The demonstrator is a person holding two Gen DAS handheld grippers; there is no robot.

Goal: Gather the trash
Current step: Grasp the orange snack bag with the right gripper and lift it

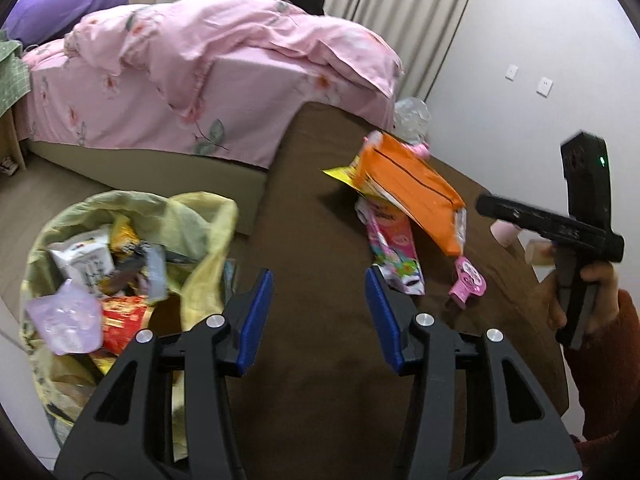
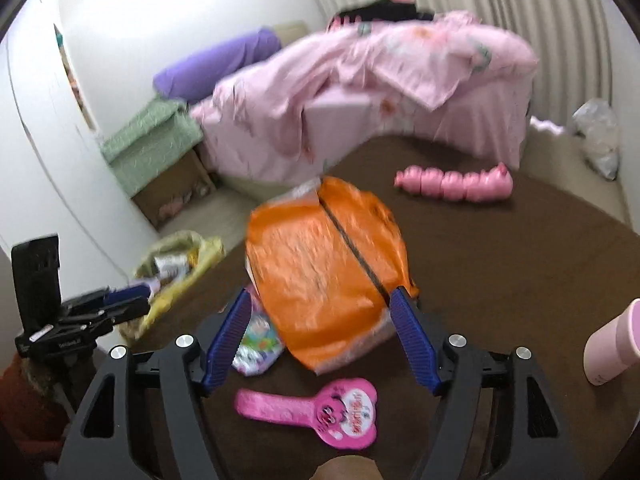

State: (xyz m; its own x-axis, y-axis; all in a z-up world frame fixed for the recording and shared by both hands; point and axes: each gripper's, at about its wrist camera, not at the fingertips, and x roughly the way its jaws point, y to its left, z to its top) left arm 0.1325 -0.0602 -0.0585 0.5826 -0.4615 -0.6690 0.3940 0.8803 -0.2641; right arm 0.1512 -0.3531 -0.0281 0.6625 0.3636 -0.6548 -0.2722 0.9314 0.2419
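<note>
A large orange snack bag [image 1: 416,190] lies on the brown table [image 1: 320,208]; it also shows in the right wrist view [image 2: 324,264]. A colourful wrapper [image 1: 394,254] lies partly under it, seen too in the right wrist view [image 2: 258,344]. A pink lollipop-shaped wrapper [image 1: 466,282] lies beside them, and in the right wrist view [image 2: 320,410]. My left gripper [image 1: 319,284] is open and empty above the table's left edge. My right gripper [image 2: 320,312] is open, its fingers on either side of the orange bag's near end. A yellow trash bag [image 1: 120,260] full of wrappers stands on the floor at left.
A bed with a pink quilt [image 1: 208,68] stands behind the table. A row of pink bottles [image 2: 456,180] lies at the table's far side. A pink cup [image 2: 612,344] stands at the right. A clear plastic bag [image 1: 412,116] sits by the wall.
</note>
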